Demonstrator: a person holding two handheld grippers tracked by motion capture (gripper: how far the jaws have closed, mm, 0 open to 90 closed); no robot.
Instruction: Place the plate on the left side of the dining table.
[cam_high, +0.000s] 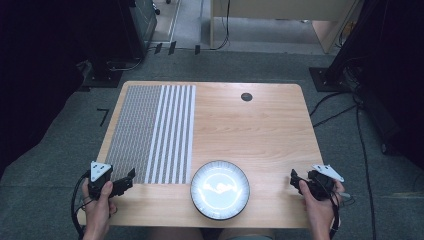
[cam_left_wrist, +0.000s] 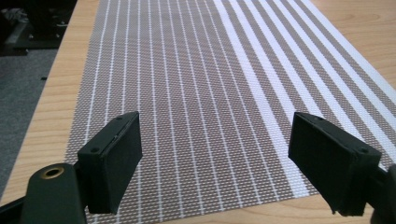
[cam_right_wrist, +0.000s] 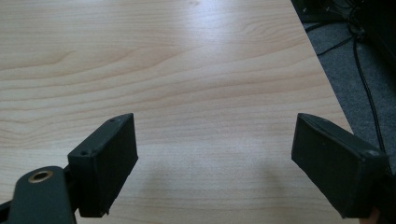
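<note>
— What does the left gripper (cam_high: 131, 176) do?
— It rests at the table's (cam_high: 260, 130) near edge, jaws wide apart and empty. The striped mat (cam_high: 152, 132) lies just ahead of it, running away under its jaws.

— And between the two?
— A bowl (cam_high: 220, 189) sits to its right, beside the mat.

— The right gripper (cam_high: 294, 179)?
— Jaws spread wide too, holding nothing, bare wood ahead; the bowl lies off to its left.
</note>
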